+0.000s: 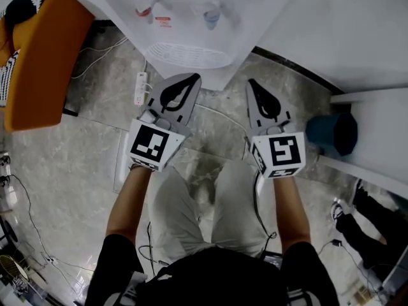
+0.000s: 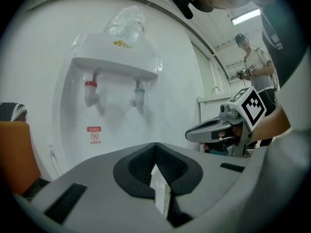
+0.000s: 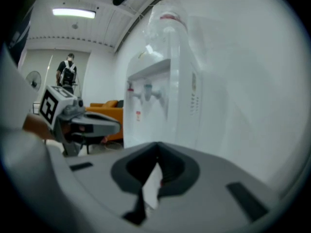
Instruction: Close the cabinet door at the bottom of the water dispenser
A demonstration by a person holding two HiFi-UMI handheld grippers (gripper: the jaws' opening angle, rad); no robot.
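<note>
dispenser [image 1: 189, 55] ahead, apart | L gripper [image 1: 190, 79], R gripper [image 1: 252, 84]: jaws together

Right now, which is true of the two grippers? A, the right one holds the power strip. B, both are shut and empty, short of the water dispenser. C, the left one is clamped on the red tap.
B: the left gripper and the right gripper each show jaws together with nothing between them, apart from the water dispenser.
</note>
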